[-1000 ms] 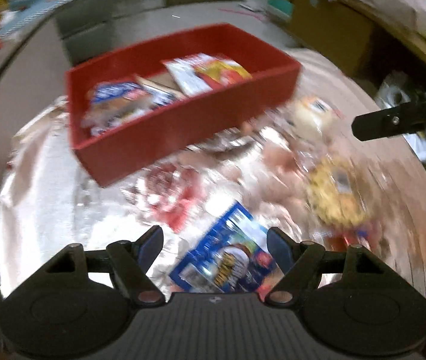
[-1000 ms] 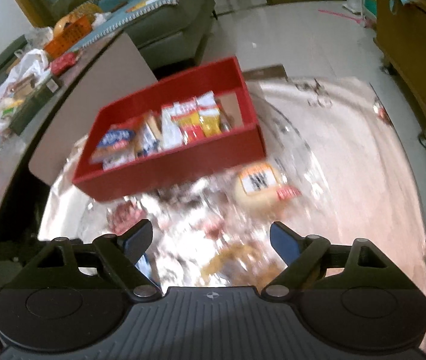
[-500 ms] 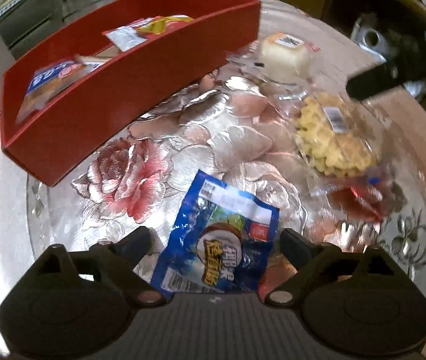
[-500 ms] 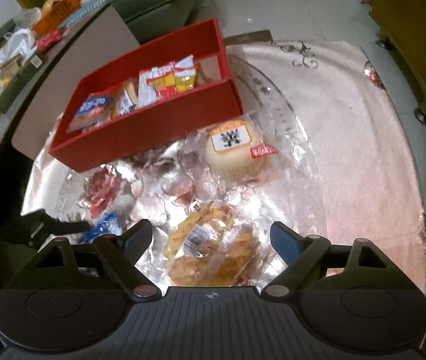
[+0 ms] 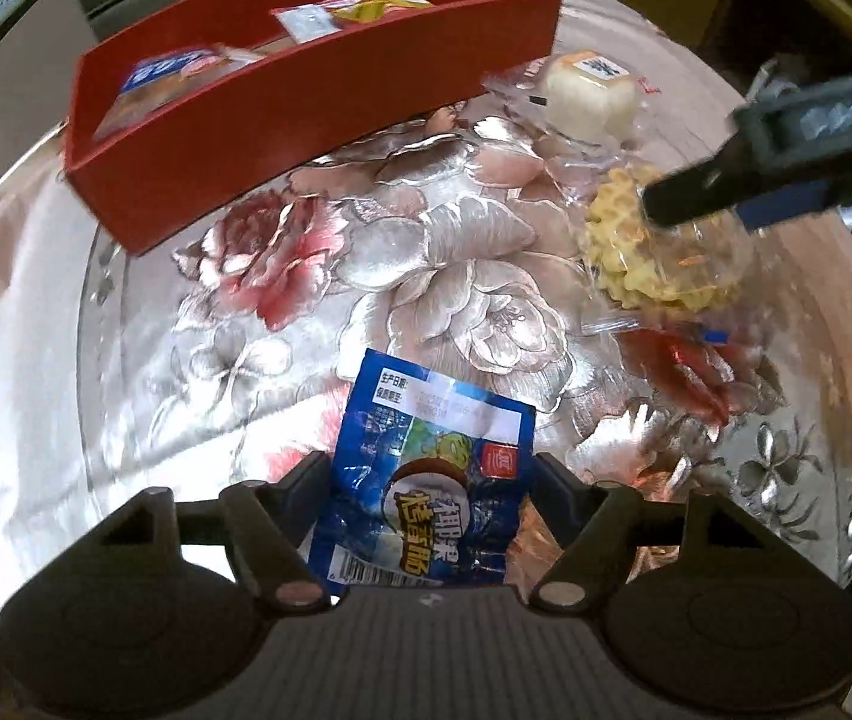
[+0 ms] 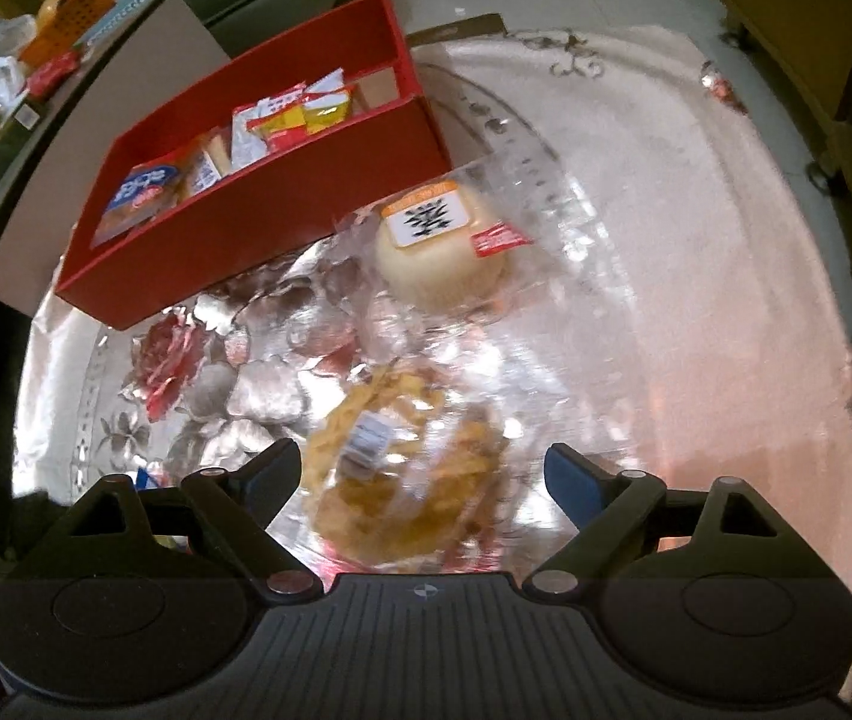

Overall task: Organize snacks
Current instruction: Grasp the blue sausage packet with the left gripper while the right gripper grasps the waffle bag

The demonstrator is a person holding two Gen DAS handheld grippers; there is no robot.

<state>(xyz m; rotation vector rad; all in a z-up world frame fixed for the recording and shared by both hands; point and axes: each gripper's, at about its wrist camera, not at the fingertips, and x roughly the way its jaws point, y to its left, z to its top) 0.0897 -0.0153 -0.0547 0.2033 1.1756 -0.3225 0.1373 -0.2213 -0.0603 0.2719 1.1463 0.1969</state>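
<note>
Blue packet [image 5: 426, 480] lies on the table between your closing left claw [image 5: 429, 480]; foil may slip. Right claw [image 6: 423, 471], opening, straddles the waffle bag [image 6: 408, 480], untouched; box [image 6: 258, 222] waits beyond.

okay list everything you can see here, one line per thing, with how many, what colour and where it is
red box: one, red, far left of the table, several snack packets inside
round bun: one, pale cream, clear wrap, just right of the box
waffle snack bag: one, yellow in clear plastic, between the right gripper's open jaws
blue snack packet: one, blue, between the left gripper's closing jaws
tablecloth: one, silvery with red flowers, covering the table
left gripper: one, black, over the blue packet
right gripper: one, black, over the waffle bag
</note>
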